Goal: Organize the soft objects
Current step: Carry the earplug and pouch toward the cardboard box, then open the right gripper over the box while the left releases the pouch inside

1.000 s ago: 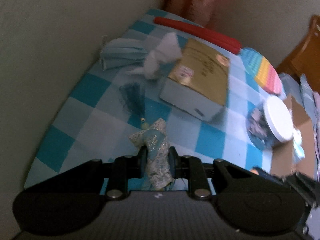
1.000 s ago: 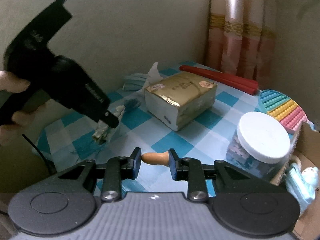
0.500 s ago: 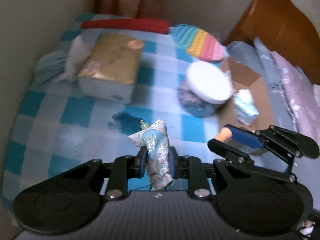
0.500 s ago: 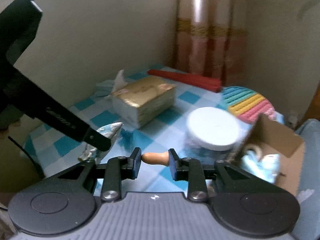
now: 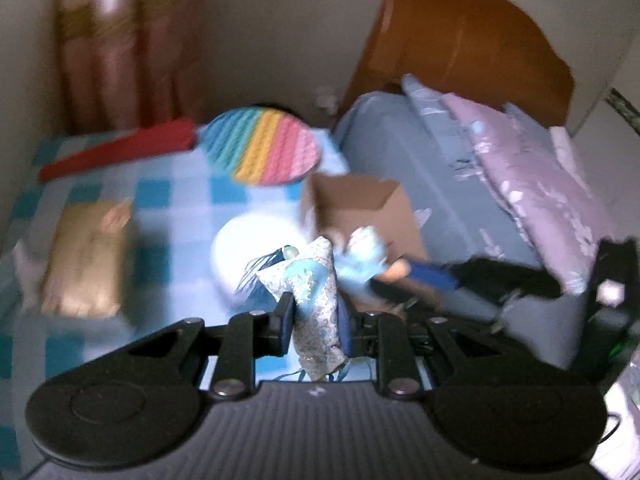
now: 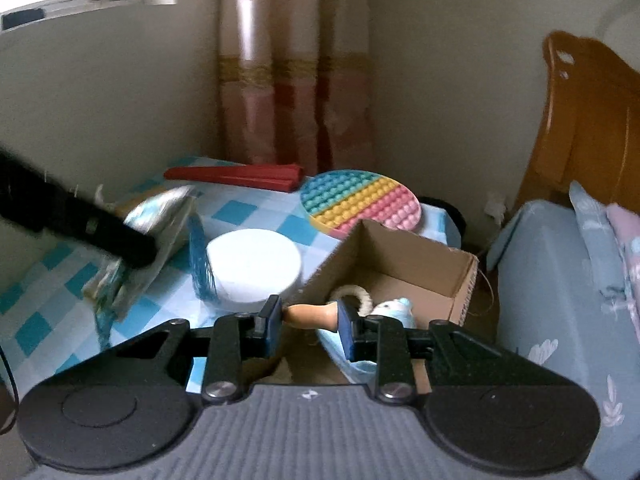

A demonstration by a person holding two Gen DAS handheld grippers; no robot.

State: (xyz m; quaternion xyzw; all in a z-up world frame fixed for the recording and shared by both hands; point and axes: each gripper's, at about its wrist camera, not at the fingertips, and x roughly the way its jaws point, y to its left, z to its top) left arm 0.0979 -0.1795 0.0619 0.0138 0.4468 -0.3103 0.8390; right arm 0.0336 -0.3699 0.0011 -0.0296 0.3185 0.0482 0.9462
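I am clamping my left gripper on a brocade sachet with a blue tassel, carrying it above the checked worktop. My right gripper is pinching a small tan piece just over the cardboard box, where 1 blue plush is lying. I am judging both as deliveries: next, each gripper needs centring over the box, then releasing.

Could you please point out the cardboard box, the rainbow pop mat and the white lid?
cardboard box (image 6: 466, 280): right wrist view, right outer wall.
rainbow pop mat (image 6: 360, 204): right wrist view, its middle.
white lid (image 6: 252, 258): right wrist view, flat top.
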